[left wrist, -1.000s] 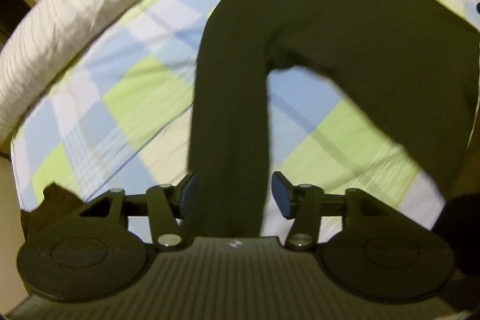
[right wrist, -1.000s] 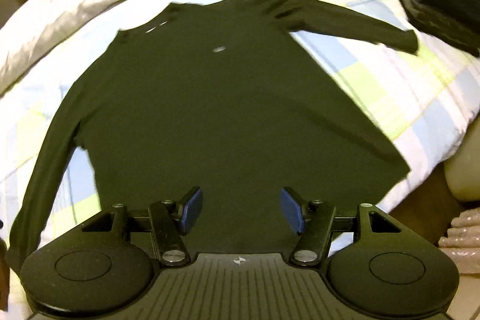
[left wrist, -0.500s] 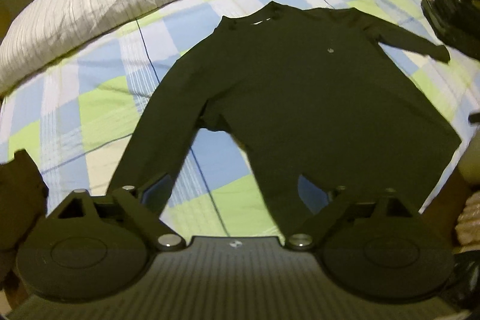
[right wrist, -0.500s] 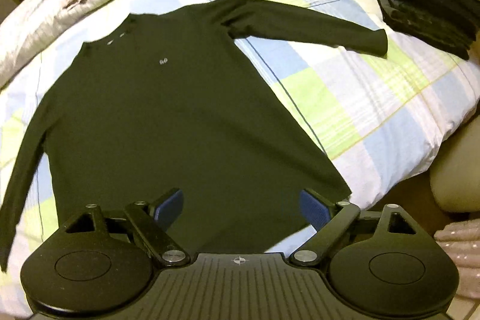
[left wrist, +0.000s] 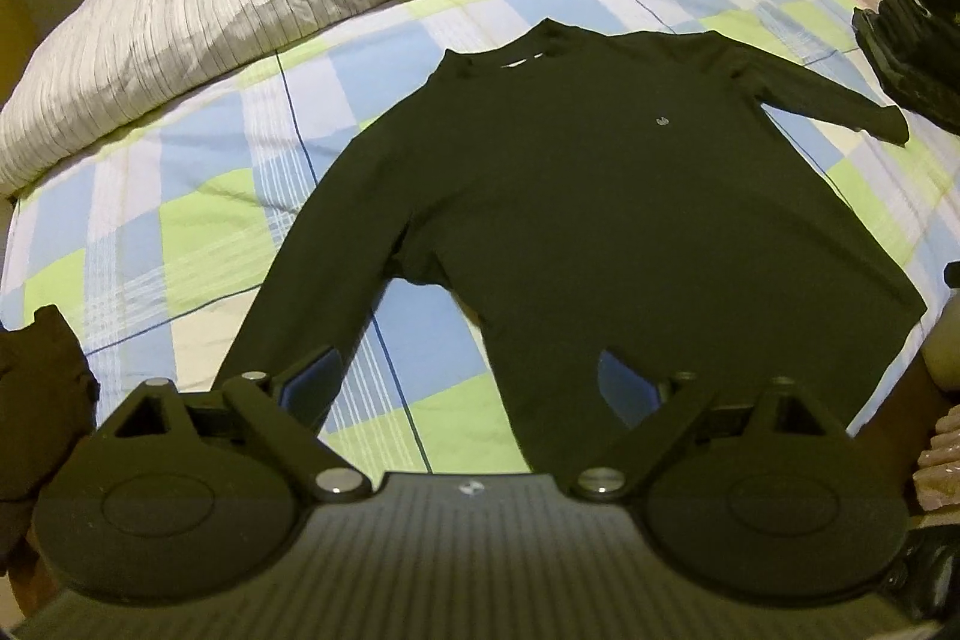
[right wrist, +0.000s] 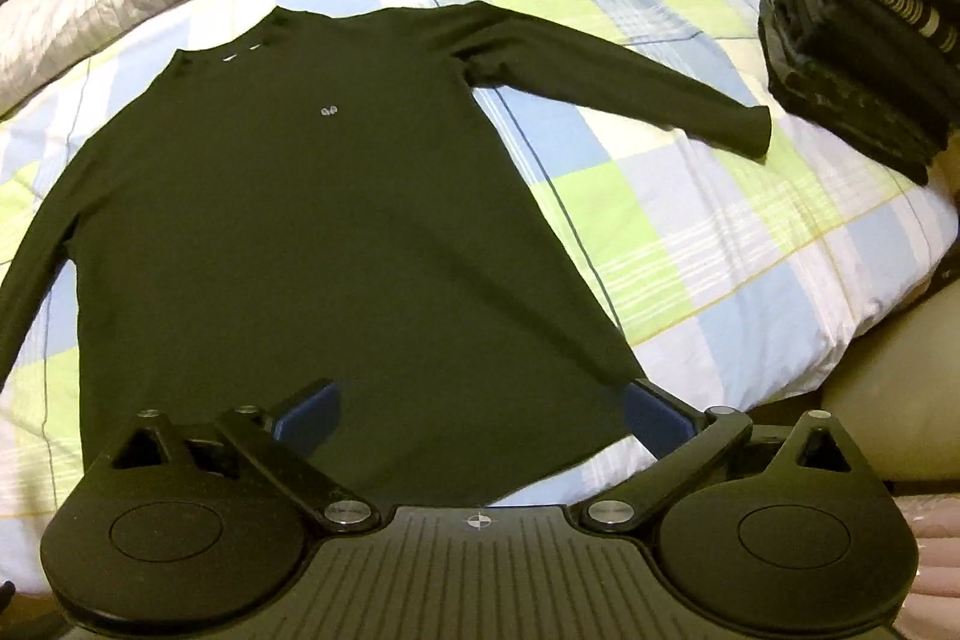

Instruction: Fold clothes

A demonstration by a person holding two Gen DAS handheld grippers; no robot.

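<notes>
Having just been opened wide and empty, left gripper point(left wrist: 465, 382) and right gripper point(right wrist: 480, 415) could snag only one layer of the spread dark shirt point(right wrist: 312, 220), so its fold might be skewed.

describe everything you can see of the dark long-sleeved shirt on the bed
The dark long-sleeved shirt, a soft knit by its look, lies face up and flat on the blue, green and white checked bedspread. It has a high collar with a pale label inside and a small pale chest logo. Both sleeves are spread out, unfolded, and its hem is at the bed's near edge. Nothing grips it.
</notes>
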